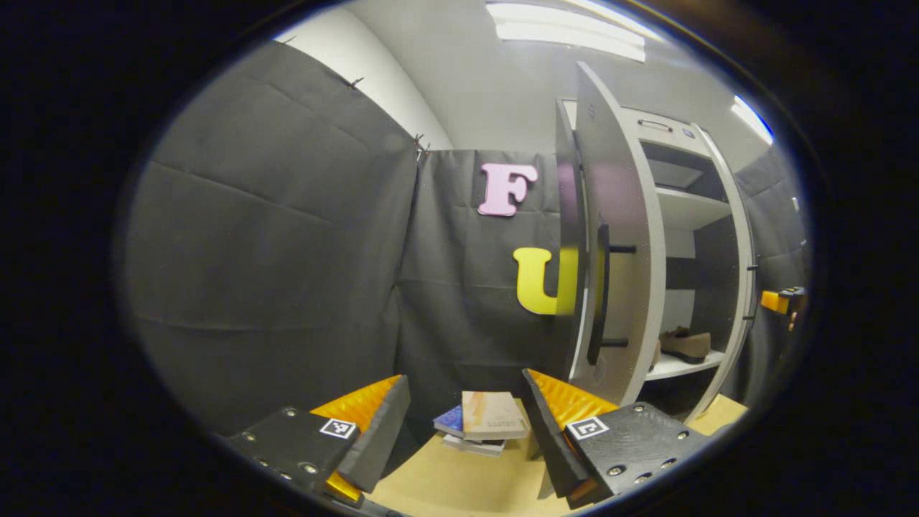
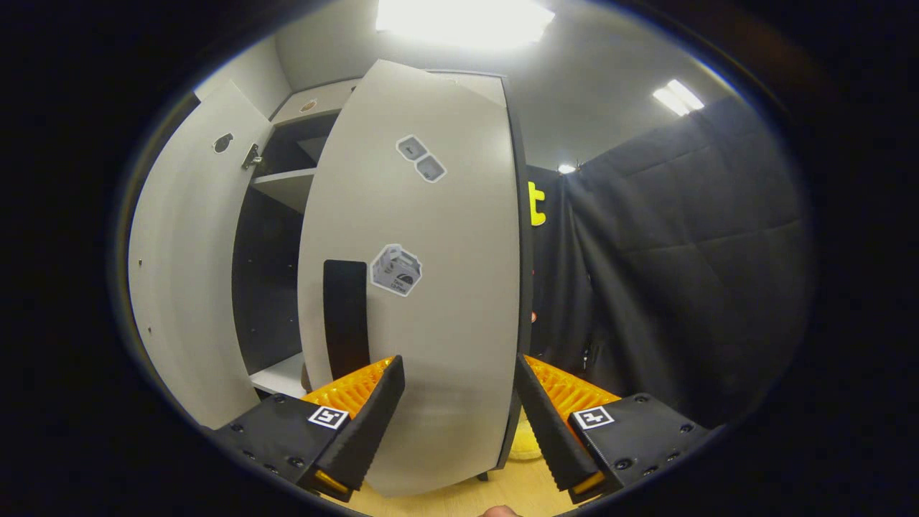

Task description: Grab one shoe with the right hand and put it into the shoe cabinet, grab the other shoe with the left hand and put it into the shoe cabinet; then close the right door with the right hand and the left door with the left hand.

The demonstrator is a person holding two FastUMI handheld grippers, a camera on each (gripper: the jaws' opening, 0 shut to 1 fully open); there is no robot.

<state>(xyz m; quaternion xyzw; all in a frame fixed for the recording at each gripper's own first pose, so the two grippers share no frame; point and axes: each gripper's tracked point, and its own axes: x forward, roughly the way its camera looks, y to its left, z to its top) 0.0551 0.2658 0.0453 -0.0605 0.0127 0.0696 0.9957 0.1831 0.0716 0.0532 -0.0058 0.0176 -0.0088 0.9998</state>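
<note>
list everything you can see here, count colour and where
shoe cabinet: one, light grey outside with dark inside, standing on the floor at the right of the left gripper view
left door: one, light grey with a dark bar handle, swung open
right door: one, light grey with stickers and a dark handle, partly open, close in front of the right tool
shoe: one seen clearly, brown, on the lower shelf inside the cabinet
books: small stack, blue and pale covers, on the floor beside the cabinet
floor: light wood
left tool: one, open, empty, pointing past the left door
right tool: one, open, fingers either side of the right door's edge
</note>
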